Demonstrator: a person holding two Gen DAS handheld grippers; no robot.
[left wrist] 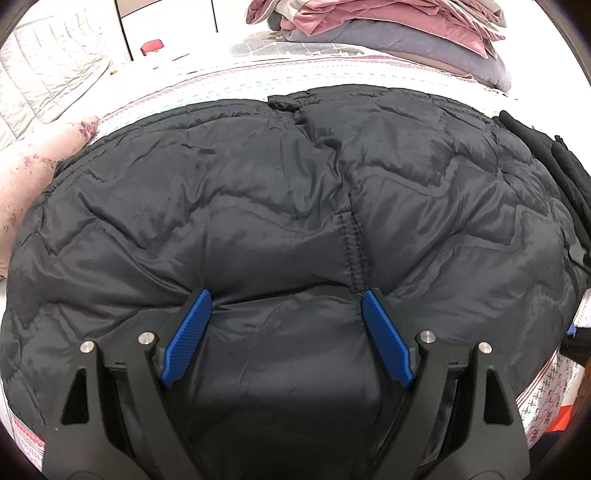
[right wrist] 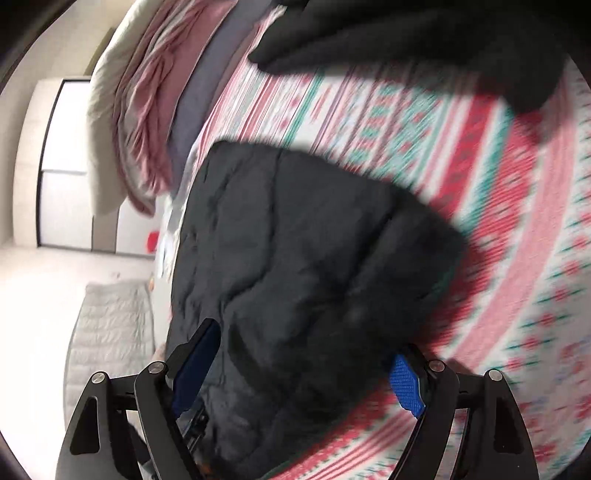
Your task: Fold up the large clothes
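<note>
black quilted jacket (left wrist: pixel 280 206) under wide-spread left gripper (left wrist: pixel 286 301), fingertips on fabric

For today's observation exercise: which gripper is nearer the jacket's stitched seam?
Left. The left gripper presses open beside the seam; the right gripper is at the jacket's edge.

The jacket (left wrist: pixel 280 206) lies on the bedspread (left wrist: pixel 229 79), bedding pile (left wrist: pixel 373 26) behind it.
</note>
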